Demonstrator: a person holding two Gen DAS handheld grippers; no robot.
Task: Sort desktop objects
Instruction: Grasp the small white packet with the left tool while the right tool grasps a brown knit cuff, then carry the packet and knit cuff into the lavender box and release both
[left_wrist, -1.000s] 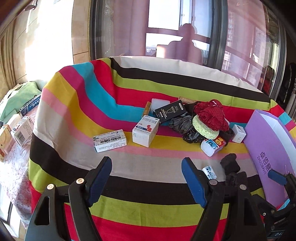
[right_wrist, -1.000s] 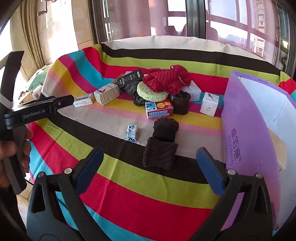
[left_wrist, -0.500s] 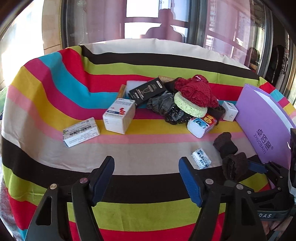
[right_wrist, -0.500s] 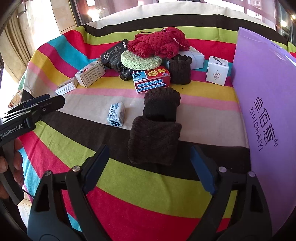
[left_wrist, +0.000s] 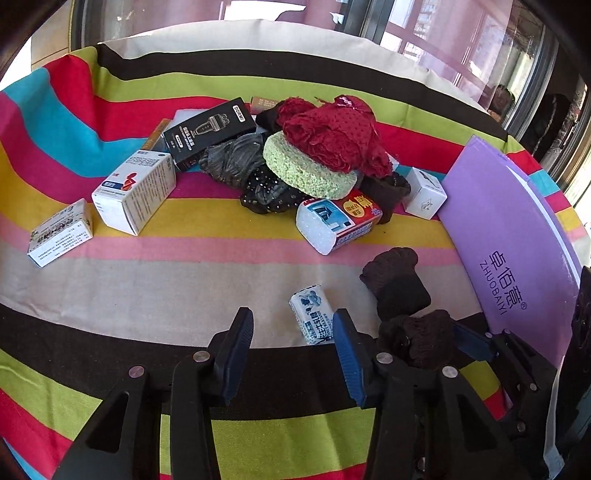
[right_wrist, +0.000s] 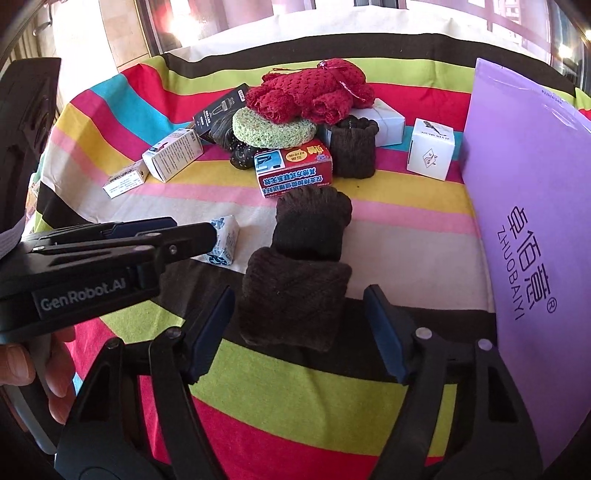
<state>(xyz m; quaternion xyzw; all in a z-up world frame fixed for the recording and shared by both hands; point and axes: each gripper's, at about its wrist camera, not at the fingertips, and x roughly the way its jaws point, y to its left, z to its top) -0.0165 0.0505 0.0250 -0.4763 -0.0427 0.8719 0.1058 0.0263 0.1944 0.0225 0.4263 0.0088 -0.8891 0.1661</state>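
Observation:
A dark brown knitted sock (right_wrist: 295, 299) lies on the striped cloth, its near end between the open jaws of my right gripper (right_wrist: 299, 332); it also shows in the left wrist view (left_wrist: 399, 291). My left gripper (left_wrist: 293, 345) is open and empty, just behind a small blue-and-white packet (left_wrist: 312, 314), also in the right wrist view (right_wrist: 223, 240). Behind lies a pile: red knit (left_wrist: 332, 136), green sponge pad (left_wrist: 306, 171), red-and-blue box (left_wrist: 338, 221), grey and black fabric (left_wrist: 236, 158).
A tall purple box (right_wrist: 532, 221) stands at the right. White boxes (left_wrist: 135, 190), (left_wrist: 59, 232) lie left, a black razor box (left_wrist: 208, 133) at the back, a small white cube box (left_wrist: 424, 194) by the purple box. Another brown sock (right_wrist: 352, 151) stands behind.
Both grippers moved forward and lower toward the table. The right gripper now straddles the near end of the brown sock; the left has come up to the small packet.

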